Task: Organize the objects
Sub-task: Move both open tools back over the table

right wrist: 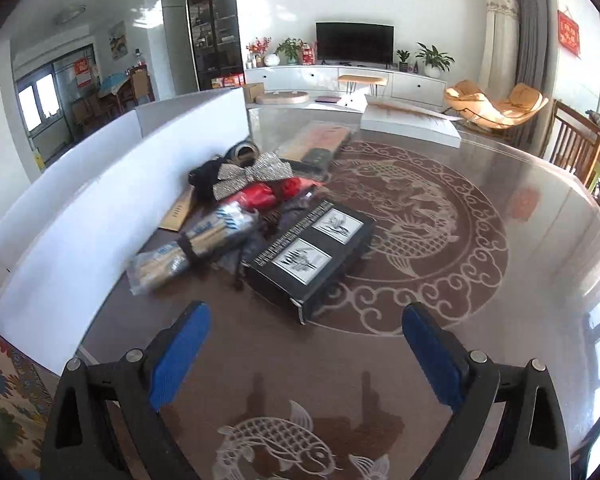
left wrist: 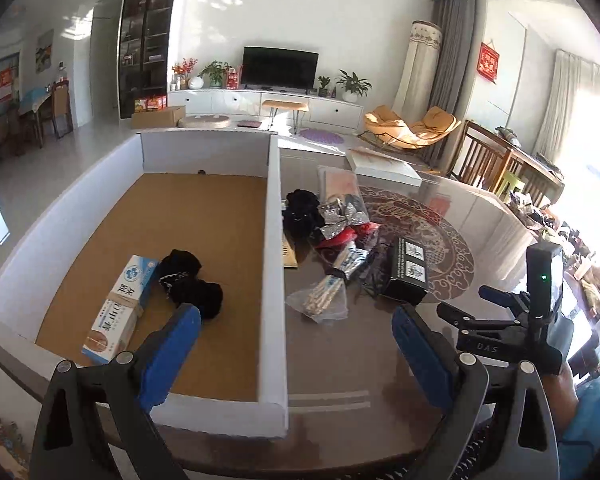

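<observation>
Surface: glass-topped table [right wrist: 500, 184], living room behind.
Right gripper [right wrist: 306, 332]: fingers apart, empty.
Black box [right wrist: 312, 252]: just ahead, long axis angled up-right.
Left gripper [left wrist: 296, 334]: fingers apart, over white tray [left wrist: 274, 240].

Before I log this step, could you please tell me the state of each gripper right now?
Left gripper: open, holding nothing.
Right gripper: open, holding nothing.
</observation>
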`<state>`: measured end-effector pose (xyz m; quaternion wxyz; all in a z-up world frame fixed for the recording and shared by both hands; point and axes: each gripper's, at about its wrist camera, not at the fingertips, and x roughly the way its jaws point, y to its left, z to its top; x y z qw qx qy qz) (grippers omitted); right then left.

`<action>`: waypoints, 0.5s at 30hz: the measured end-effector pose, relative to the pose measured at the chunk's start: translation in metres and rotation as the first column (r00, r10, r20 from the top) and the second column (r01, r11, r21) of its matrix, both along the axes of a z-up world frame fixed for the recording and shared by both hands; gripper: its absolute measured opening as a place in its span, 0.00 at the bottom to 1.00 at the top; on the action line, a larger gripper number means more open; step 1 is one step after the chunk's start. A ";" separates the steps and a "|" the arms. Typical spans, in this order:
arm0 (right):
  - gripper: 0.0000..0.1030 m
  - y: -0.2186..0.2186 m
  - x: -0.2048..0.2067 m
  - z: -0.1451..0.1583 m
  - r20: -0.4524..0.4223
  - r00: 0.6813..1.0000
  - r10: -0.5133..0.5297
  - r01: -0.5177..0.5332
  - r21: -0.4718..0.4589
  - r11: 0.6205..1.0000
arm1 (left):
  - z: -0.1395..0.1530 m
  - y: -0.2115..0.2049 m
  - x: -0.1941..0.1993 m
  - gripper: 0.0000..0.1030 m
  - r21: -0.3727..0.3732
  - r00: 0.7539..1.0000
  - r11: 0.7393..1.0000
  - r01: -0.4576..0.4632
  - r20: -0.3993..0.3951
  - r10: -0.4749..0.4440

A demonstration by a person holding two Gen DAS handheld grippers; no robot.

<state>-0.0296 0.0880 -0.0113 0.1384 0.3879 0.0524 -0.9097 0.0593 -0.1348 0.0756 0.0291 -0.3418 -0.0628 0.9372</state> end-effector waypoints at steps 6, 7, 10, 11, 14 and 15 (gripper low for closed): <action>0.94 0.061 -0.001 -0.030 0.077 0.992 -0.097 0.094 0.046 0.995 | -0.064 0.093 -0.019 1.00 -0.020 0.976 0.991 0.134 0.178 -0.129; 0.94 0.065 0.002 -0.028 0.088 0.991 -0.099 0.097 0.025 0.995 | -0.080 0.102 -0.025 1.00 -0.040 0.970 0.990 0.133 0.211 -0.121; 0.94 0.060 -0.002 -0.029 0.090 0.992 -0.087 0.083 0.051 0.995 | -0.108 0.116 -0.039 1.00 -0.081 0.962 0.990 0.111 0.260 -0.087; 0.94 0.059 -0.002 -0.031 0.097 0.992 -0.078 0.073 0.054 0.996 | -0.113 0.117 -0.043 1.00 -0.087 0.962 0.991 0.098 0.262 -0.072; 0.94 0.054 -0.001 -0.033 0.102 0.993 -0.065 0.058 0.067 0.996 | -0.118 0.116 -0.048 1.00 -0.101 0.969 0.994 0.048 0.245 -0.022; 0.94 0.052 0.000 -0.034 0.101 0.993 -0.067 0.060 0.071 0.996 | -0.118 0.116 -0.047 1.00 -0.113 0.971 0.993 0.039 0.237 -0.011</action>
